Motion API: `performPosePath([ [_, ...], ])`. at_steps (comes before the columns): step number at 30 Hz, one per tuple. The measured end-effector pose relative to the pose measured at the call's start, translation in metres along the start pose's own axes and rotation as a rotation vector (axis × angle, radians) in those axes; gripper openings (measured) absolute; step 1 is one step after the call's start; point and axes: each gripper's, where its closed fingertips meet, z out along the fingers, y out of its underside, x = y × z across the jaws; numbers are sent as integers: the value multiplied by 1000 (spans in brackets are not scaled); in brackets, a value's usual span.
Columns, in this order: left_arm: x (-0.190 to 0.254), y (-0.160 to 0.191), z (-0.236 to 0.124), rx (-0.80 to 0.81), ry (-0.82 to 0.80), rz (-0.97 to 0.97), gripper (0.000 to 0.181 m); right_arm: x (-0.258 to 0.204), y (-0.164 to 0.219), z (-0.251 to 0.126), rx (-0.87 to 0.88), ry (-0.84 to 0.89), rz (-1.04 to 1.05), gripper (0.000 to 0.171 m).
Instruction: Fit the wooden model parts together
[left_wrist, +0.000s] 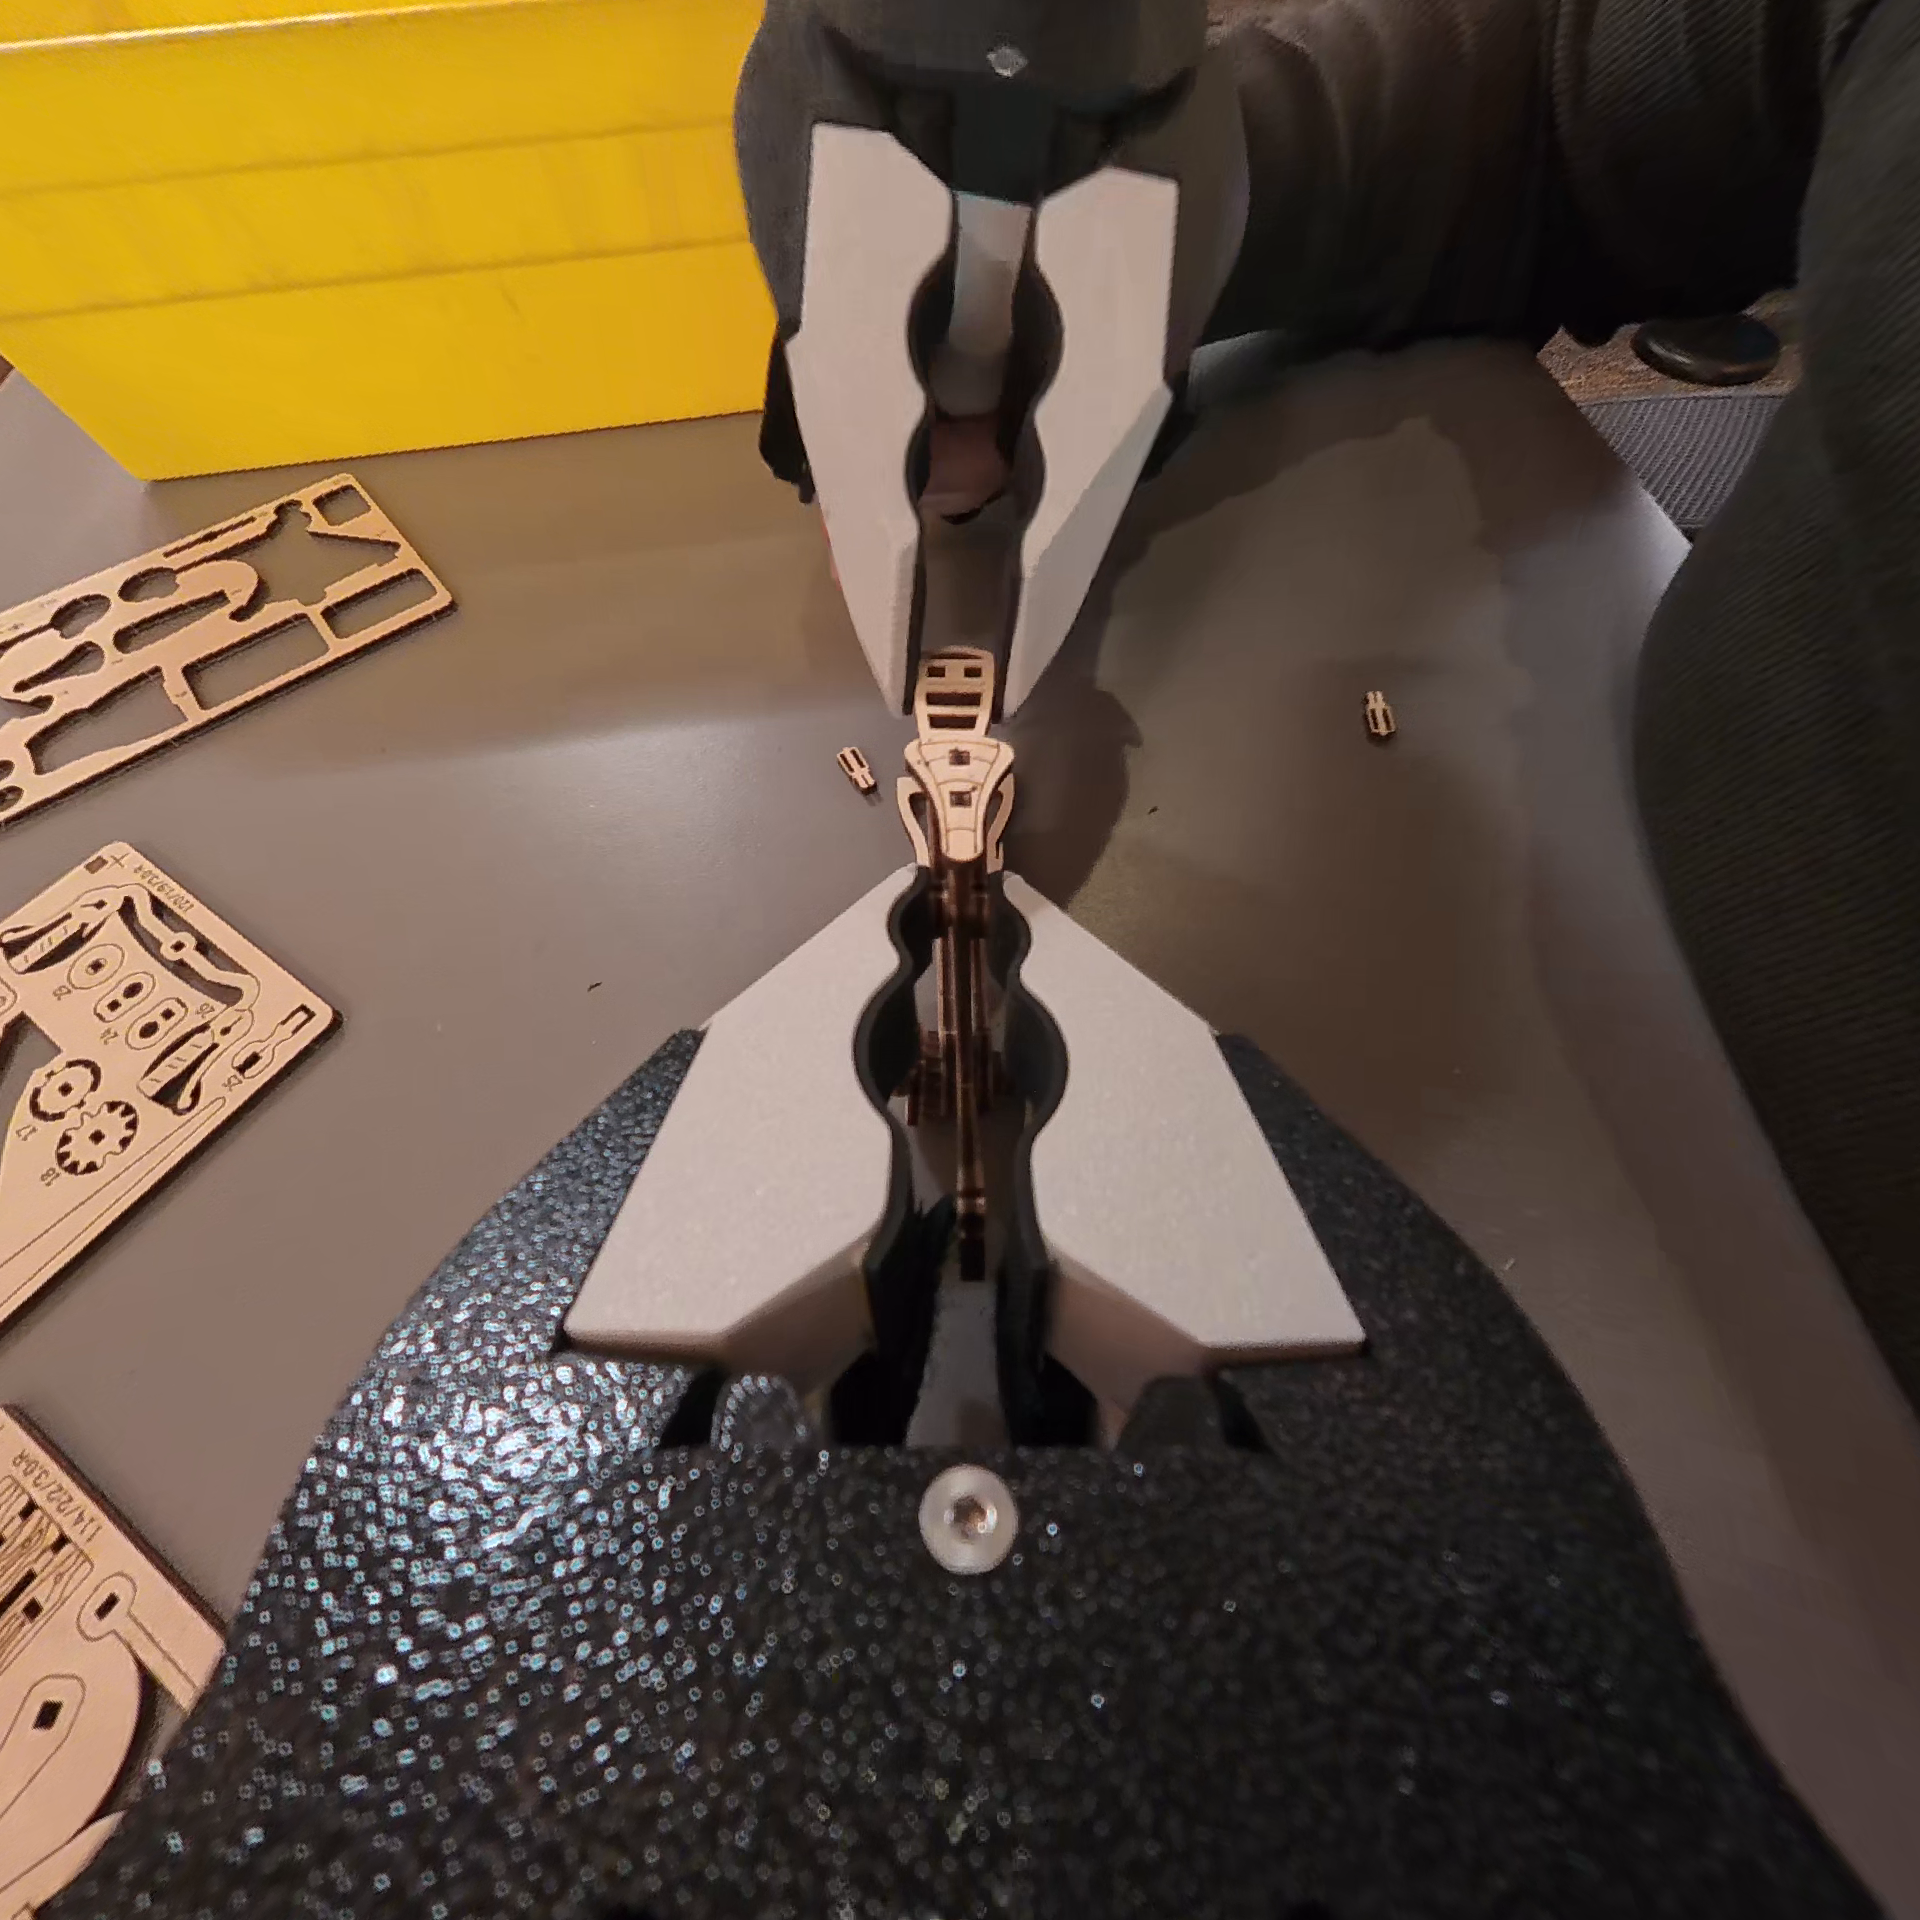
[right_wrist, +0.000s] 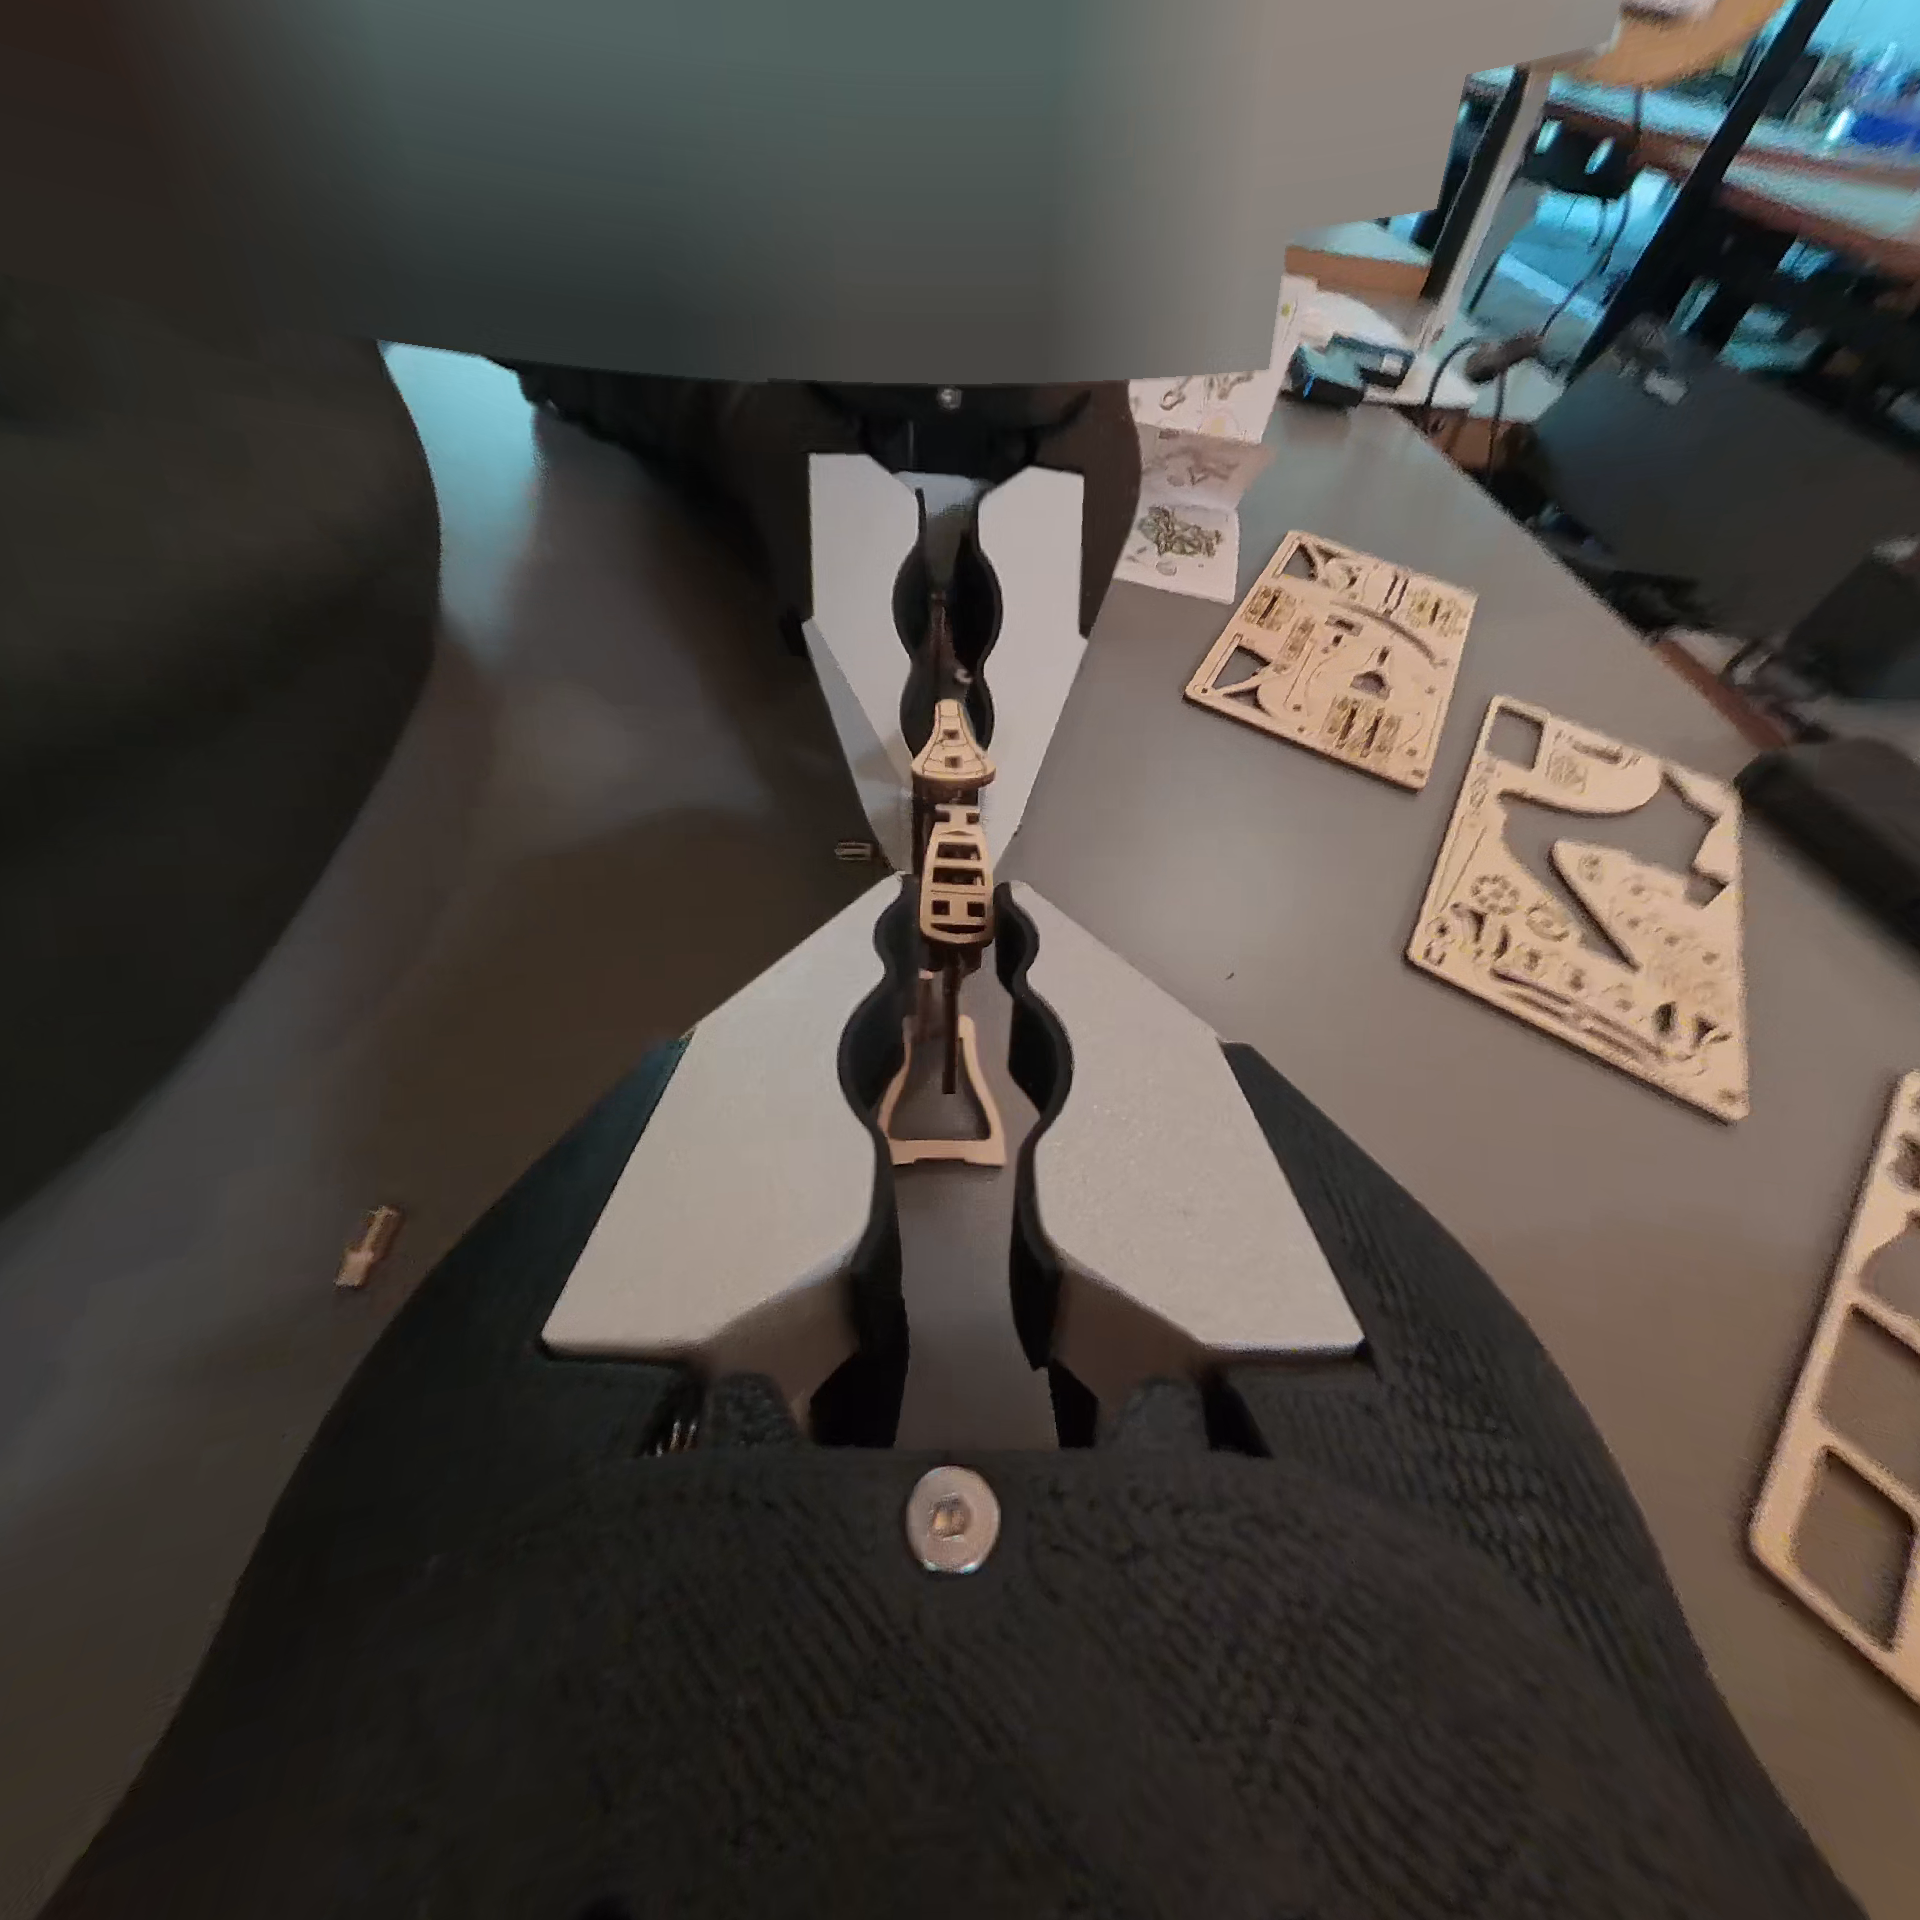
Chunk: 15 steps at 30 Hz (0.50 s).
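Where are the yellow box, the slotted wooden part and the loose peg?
yellow box (left_wrist: 364, 239), left wrist view, front wall.
slotted wooden part (right_wrist: 954, 883), right wrist view, its middle.
loose peg (left_wrist: 1379, 715), left wrist view, its middle.

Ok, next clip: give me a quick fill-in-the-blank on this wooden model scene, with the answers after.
1. The left gripper is shut on the ____ model.
2. The box behind the sheets is ____.
3. Both grippers meet tip to tip; the right gripper holds a small slotted ____.
4. Loose small pieces lie on the ____ table.

Answers: wooden; yellow; part; grey
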Motion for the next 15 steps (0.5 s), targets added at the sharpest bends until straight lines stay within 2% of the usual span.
performPosePath([
  [2,0,0,0,-2,-1,2,7,0,1,0,-7,13,-28,13],
  [8,0,0,0,4,2,-13,7,2,1,0,-6,-25,145,12],
  [12,0,0,1,7,4,-18,7,2,1,0,-17,21,11,13],
  [15,0,0,1,8,5,-20,7,2,2,0,-24,16,46,13],
])
